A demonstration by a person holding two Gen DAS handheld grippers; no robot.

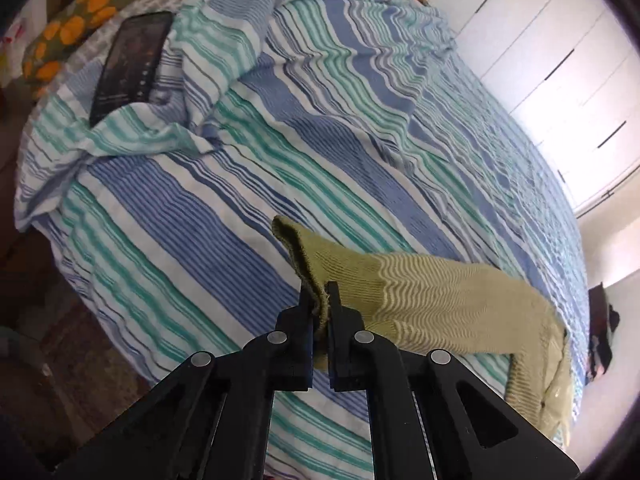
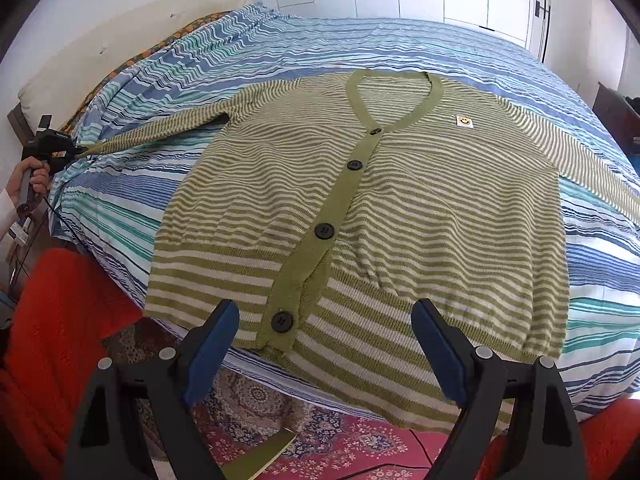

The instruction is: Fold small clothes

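Observation:
A green and cream striped cardigan (image 2: 400, 200) lies flat, front up and buttoned, on the striped bed. Its left sleeve (image 2: 160, 132) is stretched out sideways toward the bed's left edge. My left gripper (image 1: 320, 300) is shut on that sleeve's cuff (image 1: 300, 252), and the sleeve (image 1: 440, 296) trails away to the right in the left wrist view. In the right wrist view that left gripper (image 2: 74, 152) shows far left, held by a hand (image 2: 28, 180). My right gripper (image 2: 324, 320) hovers open over the cardigan's bottom hem near the lowest button (image 2: 282, 321), with nothing between its fingers.
The bed is covered by a blue, teal and white striped sheet (image 1: 200, 240), rumpled near a black phone (image 1: 132, 64). A floral pillow (image 1: 72, 20) lies beyond. White wardrobes (image 1: 540, 60) stand behind. Below the bed are a patterned rug (image 2: 320, 428) and red fabric (image 2: 60, 320).

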